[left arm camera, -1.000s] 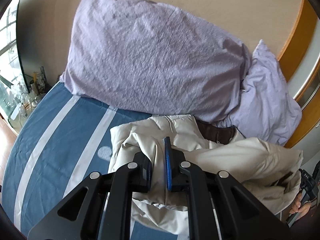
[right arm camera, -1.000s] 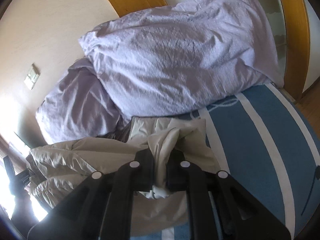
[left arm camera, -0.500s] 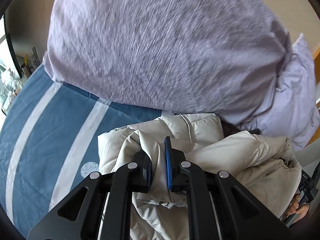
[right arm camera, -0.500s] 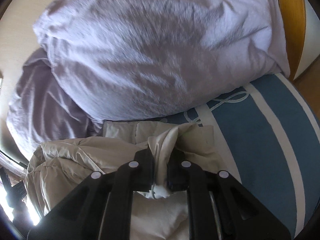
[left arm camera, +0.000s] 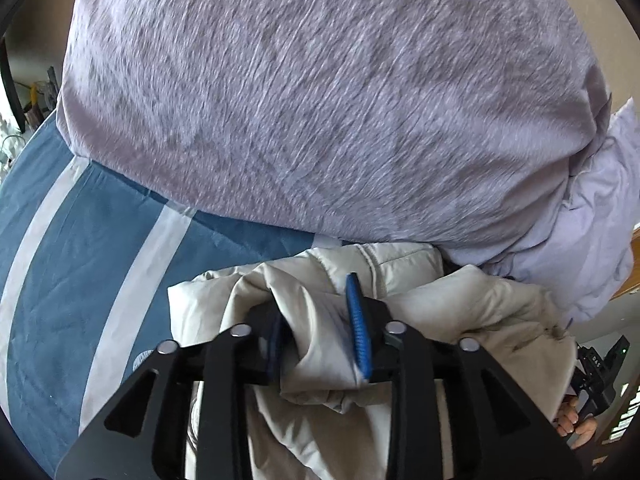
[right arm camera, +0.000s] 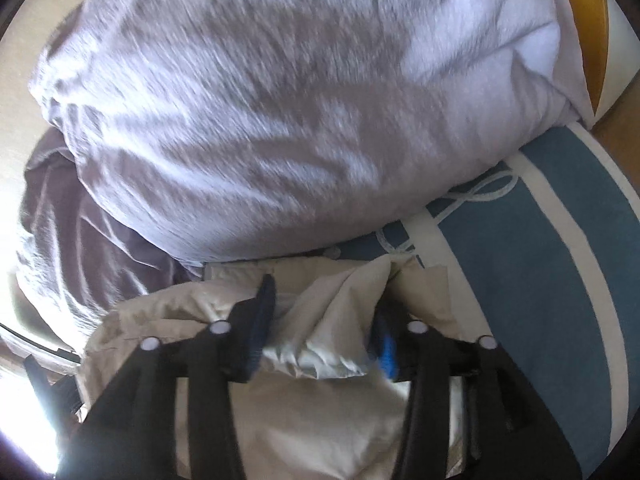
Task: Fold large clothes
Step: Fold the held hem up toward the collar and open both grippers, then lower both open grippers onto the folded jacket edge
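A cream padded jacket (left arm camera: 472,312) lies bunched on the blue striped bed, its far edge against the lilac pillows. My left gripper (left arm camera: 316,320) has its jaws parted, with a fold of jacket cloth lying loose between them. In the right wrist view the jacket (right arm camera: 328,412) fills the lower middle. My right gripper (right arm camera: 324,320) stands wide open, a loose fold of the jacket resting between its fingers.
A big lilac pillow (left arm camera: 320,92) fills the far side in both views (right arm camera: 280,100), with a second one (left arm camera: 600,208) beside it. The blue bedcover with white stripes (left arm camera: 80,264) lies around the jacket (right arm camera: 560,248). A wooden headboard (right arm camera: 588,12) stands behind.
Both grippers moved forward toward the pillows with the jacket, then opened. The folds they gripped now lie loose between the parted jaws.
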### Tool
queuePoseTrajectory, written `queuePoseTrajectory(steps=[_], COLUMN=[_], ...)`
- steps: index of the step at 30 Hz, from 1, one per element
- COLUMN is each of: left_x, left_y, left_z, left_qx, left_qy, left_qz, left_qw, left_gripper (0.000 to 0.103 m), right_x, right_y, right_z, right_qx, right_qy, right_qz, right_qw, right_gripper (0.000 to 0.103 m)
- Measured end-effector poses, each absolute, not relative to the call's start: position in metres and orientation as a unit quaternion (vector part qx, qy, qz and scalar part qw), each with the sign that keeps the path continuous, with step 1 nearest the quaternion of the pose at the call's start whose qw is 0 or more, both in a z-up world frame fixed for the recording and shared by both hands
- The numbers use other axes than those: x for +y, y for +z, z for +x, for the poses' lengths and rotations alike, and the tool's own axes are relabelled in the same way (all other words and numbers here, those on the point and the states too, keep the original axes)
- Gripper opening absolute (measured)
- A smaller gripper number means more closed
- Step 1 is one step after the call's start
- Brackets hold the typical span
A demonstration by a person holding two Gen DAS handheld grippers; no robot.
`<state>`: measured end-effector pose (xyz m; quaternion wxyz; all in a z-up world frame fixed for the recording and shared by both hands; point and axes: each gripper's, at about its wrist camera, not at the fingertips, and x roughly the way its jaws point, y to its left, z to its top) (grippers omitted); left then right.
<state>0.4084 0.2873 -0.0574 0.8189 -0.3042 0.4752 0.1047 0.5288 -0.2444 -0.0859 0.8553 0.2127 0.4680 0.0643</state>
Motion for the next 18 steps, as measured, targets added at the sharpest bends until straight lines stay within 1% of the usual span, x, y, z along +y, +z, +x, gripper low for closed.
queuePoseTrajectory(steps=[2, 3, 4, 6, 9, 11, 18], left_x=[0.288, 0.288, 0.288, 0.289, 0.291, 0.285, 0.238], left_y=[-0.049, -0.045, -0.039, -0.023, -0.01, -0.005, -0.009], left_z=[0.409, 0.409, 0.408, 0.405, 0.402, 0.398, 0.378], left_qx=[0.471, 0.467, 0.46, 0.439, 0.431, 0.43, 0.432], left_qy=[0.105, 0.109, 0.117, 0.136, 0.138, 0.135, 0.104], left_qz=[-0.3, -0.294, -0.286, -0.264, -0.259, -0.251, -0.231], left_qw=[0.823, 0.827, 0.833, 0.848, 0.854, 0.857, 0.865], left_gripper=[0.044, 0.055, 0.069, 0.078, 0.079, 0.079, 0.08], right_x=[-0.247, -0.247, -0.247, -0.243, -0.227, -0.217, -0.164], right_y=[-0.075, -0.071, -0.066, -0.058, -0.05, -0.049, -0.055], right_z=[0.524, 0.522, 0.519, 0.515, 0.506, 0.501, 0.468], right_qx=[0.457, 0.453, 0.449, 0.445, 0.444, 0.445, 0.447], right_qy=[0.068, 0.07, 0.075, 0.083, 0.096, 0.105, 0.156], right_qz=[0.213, 0.211, 0.208, 0.199, 0.163, 0.147, 0.068], right_qw=[0.861, 0.863, 0.866, 0.869, 0.876, 0.877, 0.878], right_gripper=[0.056, 0.057, 0.057, 0.057, 0.06, 0.061, 0.061])
